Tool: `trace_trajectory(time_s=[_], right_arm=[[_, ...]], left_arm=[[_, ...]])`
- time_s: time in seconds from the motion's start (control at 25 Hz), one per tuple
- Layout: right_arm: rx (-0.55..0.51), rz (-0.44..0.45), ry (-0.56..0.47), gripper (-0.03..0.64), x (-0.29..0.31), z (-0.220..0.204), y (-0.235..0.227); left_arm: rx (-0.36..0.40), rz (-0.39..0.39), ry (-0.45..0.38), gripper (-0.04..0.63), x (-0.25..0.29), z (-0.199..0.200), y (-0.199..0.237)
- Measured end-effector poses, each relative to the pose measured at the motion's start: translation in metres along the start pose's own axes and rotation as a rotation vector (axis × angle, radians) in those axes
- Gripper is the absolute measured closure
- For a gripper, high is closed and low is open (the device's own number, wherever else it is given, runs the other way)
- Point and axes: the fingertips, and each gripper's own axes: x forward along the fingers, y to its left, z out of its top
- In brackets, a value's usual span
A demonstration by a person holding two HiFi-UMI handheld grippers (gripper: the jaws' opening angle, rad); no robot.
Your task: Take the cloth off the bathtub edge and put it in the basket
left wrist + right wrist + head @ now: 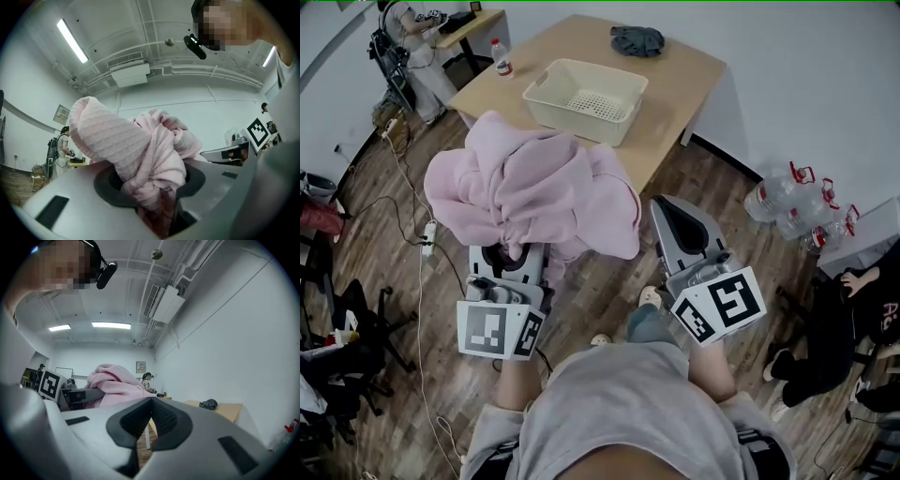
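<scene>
A bunched pink cloth hangs out of my left gripper, which is shut on it; the fabric spills over both jaws and hides their tips. In the left gripper view the cloth is wedged between the dark pads of that gripper. My right gripper is beside the cloth on its right, shut with nothing in it; its pads meet in the right gripper view, where the cloth shows at the left. The cream slotted basket stands on the wooden table ahead.
A grey cloth lies at the table's far side and a small bottle at its left corner. Big water bottles stand on the floor at right, near a seated person. Cables and a power strip lie at left.
</scene>
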Motion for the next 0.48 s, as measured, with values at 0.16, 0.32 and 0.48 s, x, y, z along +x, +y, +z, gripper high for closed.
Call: trace_trajectory(time_s=[0.16, 0.32, 0.48], right_arm=[[0.0, 0.027, 0.001, 0.611, 0.014, 0.001, -0.024], [0.005, 0.052, 0.004, 0.611, 0.035, 0.005, -0.061], [0.007, 0.088, 0.004, 0.611, 0.053, 0.009, -0.086]], left_arm=[[0.007, 0.029, -0.002, 0.407, 0.023, -0.004, -0.001], [0.011, 0.051, 0.002, 0.407, 0.061, -0.006, -0.005], [0.016, 0.078, 0.003, 0.407, 0.089, -0.007, -0.006]])
